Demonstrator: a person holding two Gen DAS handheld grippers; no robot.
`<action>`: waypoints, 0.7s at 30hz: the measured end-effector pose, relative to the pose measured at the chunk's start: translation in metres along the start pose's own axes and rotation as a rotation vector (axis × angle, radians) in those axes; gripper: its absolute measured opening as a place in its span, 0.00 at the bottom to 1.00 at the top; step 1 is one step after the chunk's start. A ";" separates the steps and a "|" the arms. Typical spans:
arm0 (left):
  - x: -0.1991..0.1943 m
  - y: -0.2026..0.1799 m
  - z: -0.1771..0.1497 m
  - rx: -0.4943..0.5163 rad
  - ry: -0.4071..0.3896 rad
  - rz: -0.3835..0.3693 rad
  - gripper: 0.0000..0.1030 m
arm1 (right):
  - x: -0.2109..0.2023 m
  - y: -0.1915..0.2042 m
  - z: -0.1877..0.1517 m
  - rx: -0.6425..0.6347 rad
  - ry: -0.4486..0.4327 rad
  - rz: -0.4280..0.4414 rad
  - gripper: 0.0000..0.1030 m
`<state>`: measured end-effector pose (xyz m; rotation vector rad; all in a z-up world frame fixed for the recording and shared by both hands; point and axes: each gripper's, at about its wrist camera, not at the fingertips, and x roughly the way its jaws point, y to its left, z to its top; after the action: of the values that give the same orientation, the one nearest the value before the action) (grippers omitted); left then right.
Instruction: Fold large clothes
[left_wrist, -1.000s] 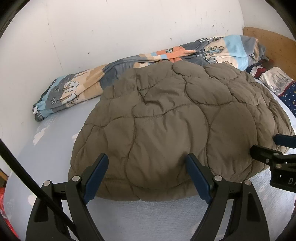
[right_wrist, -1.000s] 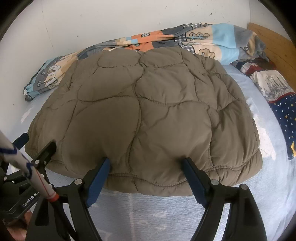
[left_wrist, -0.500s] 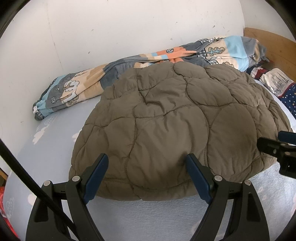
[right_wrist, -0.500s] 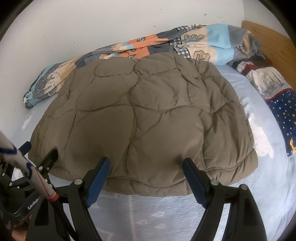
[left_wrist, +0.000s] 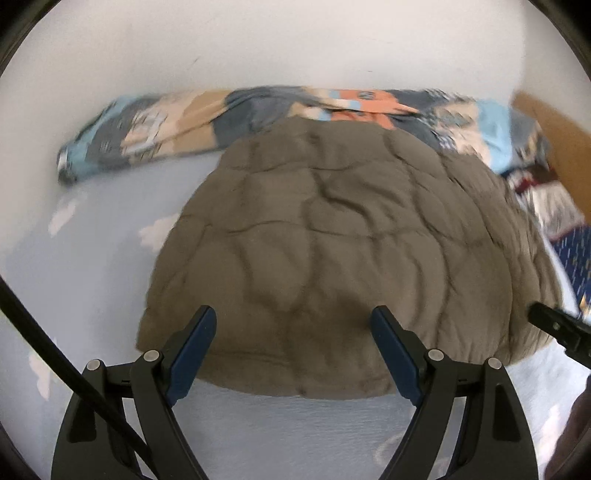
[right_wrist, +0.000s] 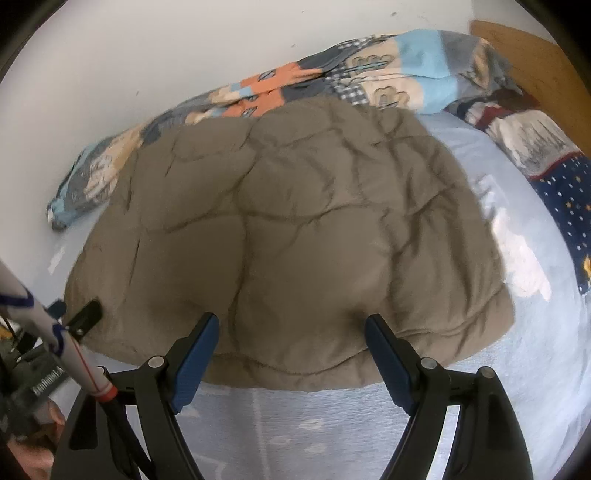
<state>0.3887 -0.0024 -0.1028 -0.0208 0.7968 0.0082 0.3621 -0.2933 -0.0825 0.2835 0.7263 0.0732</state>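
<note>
A puffy olive-brown quilted jacket (right_wrist: 288, 229) of matt cloth, stitched into soft rounded panels, lies on a pale blue bedsheet (right_wrist: 295, 424) with a fine woven texture. My fingers (right_wrist: 192, 362) are matt black plastic with blue rubbery pads and small shiny metal pins. Behind, a fleecy patterned blanket (right_wrist: 388, 74), a smooth wooden headboard (right_wrist: 524, 55) and a matt white wall (left_wrist: 258, 48).

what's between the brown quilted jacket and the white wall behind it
A rolled patchwork blanket lies along the wall, touching the jacket at its far edge; both wrist views show it.

Patterned blanket (left_wrist: 258, 110) motion-blurred; starry cloth (right_wrist: 565, 206) edge-cropped.
</note>
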 end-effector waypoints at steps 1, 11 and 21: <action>0.001 0.011 0.003 -0.041 0.020 -0.011 0.82 | -0.004 -0.005 0.002 0.016 -0.011 -0.003 0.82; 0.031 0.147 -0.010 -0.633 0.239 -0.253 0.82 | -0.037 -0.105 -0.005 0.360 -0.059 -0.012 0.85; 0.058 0.150 -0.026 -0.761 0.276 -0.358 0.82 | -0.019 -0.188 -0.042 0.767 0.012 0.165 0.86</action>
<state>0.4083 0.1470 -0.1647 -0.9005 1.0173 -0.0318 0.3141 -0.4670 -0.1535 1.0763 0.7182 -0.0522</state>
